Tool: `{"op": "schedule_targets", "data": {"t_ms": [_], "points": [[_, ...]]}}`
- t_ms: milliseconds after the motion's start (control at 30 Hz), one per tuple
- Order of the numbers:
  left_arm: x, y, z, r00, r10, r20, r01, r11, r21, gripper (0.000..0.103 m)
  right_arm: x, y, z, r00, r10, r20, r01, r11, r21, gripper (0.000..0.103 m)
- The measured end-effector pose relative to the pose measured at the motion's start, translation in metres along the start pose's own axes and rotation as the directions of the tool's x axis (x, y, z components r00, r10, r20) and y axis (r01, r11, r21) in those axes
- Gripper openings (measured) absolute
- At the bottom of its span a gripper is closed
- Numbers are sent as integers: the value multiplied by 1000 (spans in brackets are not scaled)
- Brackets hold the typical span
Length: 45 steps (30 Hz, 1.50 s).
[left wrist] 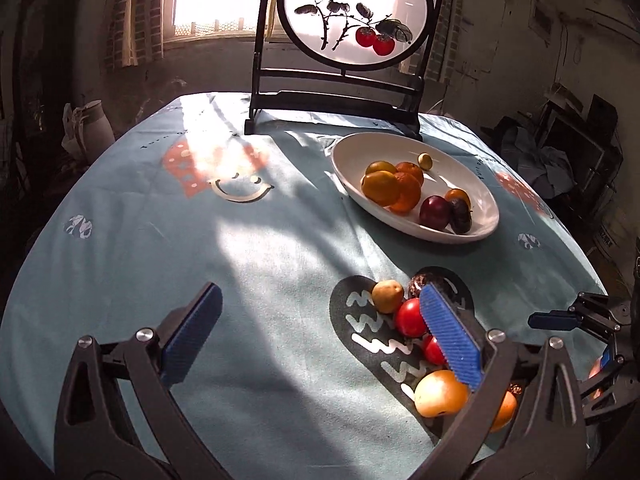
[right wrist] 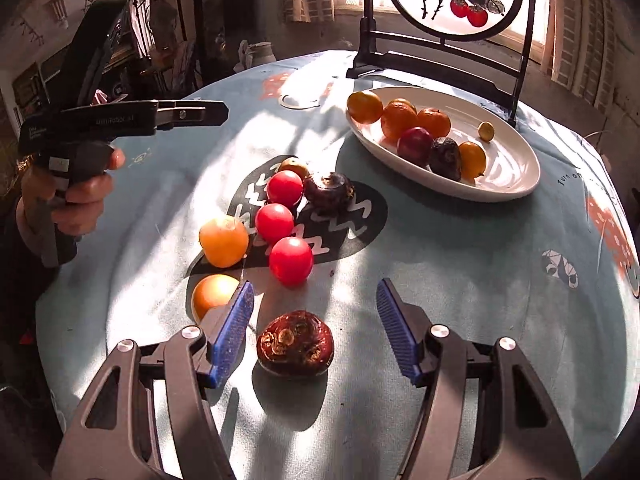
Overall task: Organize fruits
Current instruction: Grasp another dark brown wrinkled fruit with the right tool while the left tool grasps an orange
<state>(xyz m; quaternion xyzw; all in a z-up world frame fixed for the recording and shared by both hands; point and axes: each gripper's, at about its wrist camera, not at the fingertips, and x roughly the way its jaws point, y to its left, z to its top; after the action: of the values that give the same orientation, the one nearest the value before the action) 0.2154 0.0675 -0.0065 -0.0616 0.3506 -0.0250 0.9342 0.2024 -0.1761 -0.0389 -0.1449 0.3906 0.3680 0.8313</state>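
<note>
A white oval plate holds several oranges, a plum and dark fruits. Loose fruit lies on the blue tablecloth: three red tomatoes, two orange fruits, a small brown-yellow fruit and a dark water chestnut. My right gripper is open, its blue pads on either side of a dark brown chestnut-like fruit without touching it. My left gripper is open and empty above the cloth, its right pad over the tomatoes. It also shows in the right wrist view, hand-held.
A black-framed round painted screen stands behind the plate at the table's far edge. A pale jug stands off the table's far left. The table edge curves close on both sides.
</note>
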Motion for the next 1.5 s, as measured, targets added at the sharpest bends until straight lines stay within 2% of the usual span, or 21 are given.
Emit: {"op": "schedule_targets", "data": {"t_ms": [400, 533, 733, 833, 967, 1067, 1200, 1367, 1500], "points": [[4, -2, -5, 999, 38, -8, -38, 999, 32, 101, 2, 11, -18, 998, 12, -57, -16, 998, -59, 64], [4, 0, -5, 999, 44, -11, -43, 999, 28, 101, 6, 9, -20, 997, -3, -77, -1, 999, -51, 58], [4, 1, -6, 999, 47, -12, -46, 998, 31, 101, 15, 15, -23, 994, -28, -102, 20, 997, -77, 56], [3, 0, -7, 999, 49, -11, -48, 998, 37, 101, 14, 17, -24, 995, -17, -95, 8, 996, -87, 45], [3, 0, -8, 998, 55, -14, -54, 997, 47, 101, 13, 11, -22, 996, 0, -87, -4, 999, -51, 44], [3, -3, -10, 999, 15, -28, -13, 998, 66, 101, 5, -10, -17, 998, 39, -45, -36, 996, 76, 43], [5, -25, -22, 990, -104, -99, 122, 972, 202, 97, -3, -40, -16, 999, 46, -5, -44, 971, 234, 43], [5, -57, -42, 977, -151, -151, 196, 913, 358, 75, -1, -48, -19, 999, 27, -24, -20, 960, 280, 43], [6, -63, -49, 964, -193, -183, 249, 894, 373, 68, -1, -48, -20, 999, 25, -27, -16, 960, 279, 43]]}}
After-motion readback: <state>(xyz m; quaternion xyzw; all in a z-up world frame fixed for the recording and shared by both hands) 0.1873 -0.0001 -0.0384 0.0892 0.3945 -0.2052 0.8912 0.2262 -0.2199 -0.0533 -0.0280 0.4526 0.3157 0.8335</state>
